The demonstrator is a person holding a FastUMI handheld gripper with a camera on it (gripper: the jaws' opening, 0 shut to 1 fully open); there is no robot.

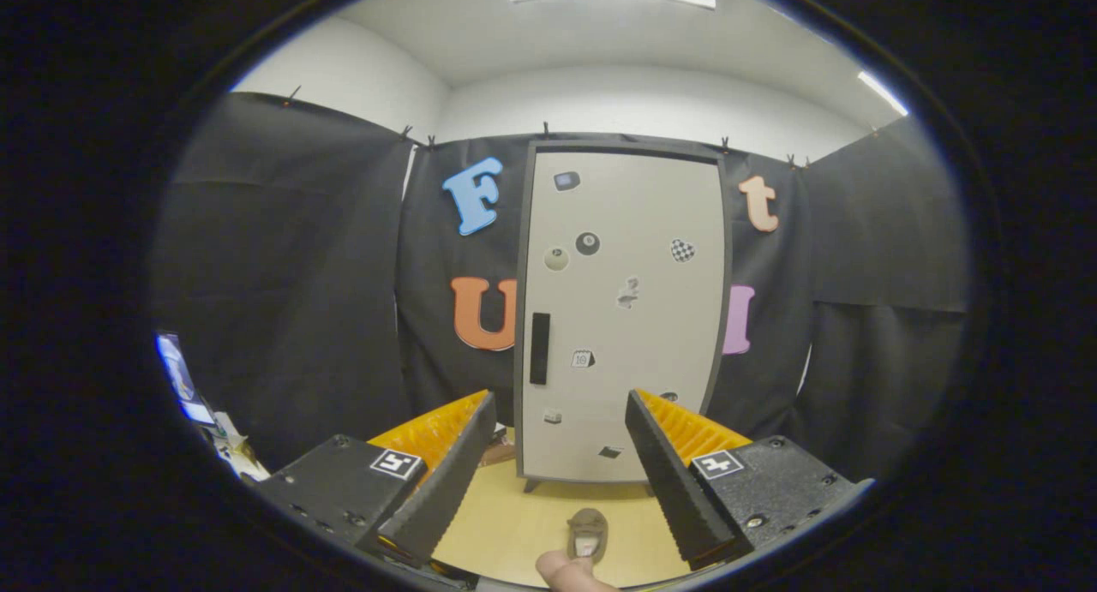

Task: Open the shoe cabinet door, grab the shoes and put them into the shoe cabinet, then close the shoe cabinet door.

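In the claw's own view, the claw [559, 455] stands open, its two fingers spread wide apart with nothing between the pads. Each finger [446, 481] is black on its inner face and orange and ribbed on its outer back, and each is fixed to a black block carrying a small square marker.

Straight ahead, well beyond the fingertips, stands the shoe cabinet [623, 318], a tall, pale grey box in a dark frame, raised on short legs above the floor. Its door [651, 361] is shut and flat against the frame. A black upright handle [539, 348] sits on the door's left edge, roughly at mid height, above and beyond the left fingertip. Several small stickers [587, 243] are scattered over the door's face.

On the light wooden floor [514, 532], between the two fingers and much nearer than the cabinet, lies one shoe [588, 534]. It is small, brownish-grey, with a pale inside, and it points toward the cabinet. It lies apart from both fingers. Just below the shoe, at the near edge, the tip of a person's finger [570, 571] shows.

Black cloth hangs behind and to both sides of the cabinet. Far off past the left finger, low against the cloth, there is some clutter [206, 421], too blurred to tell what it is.
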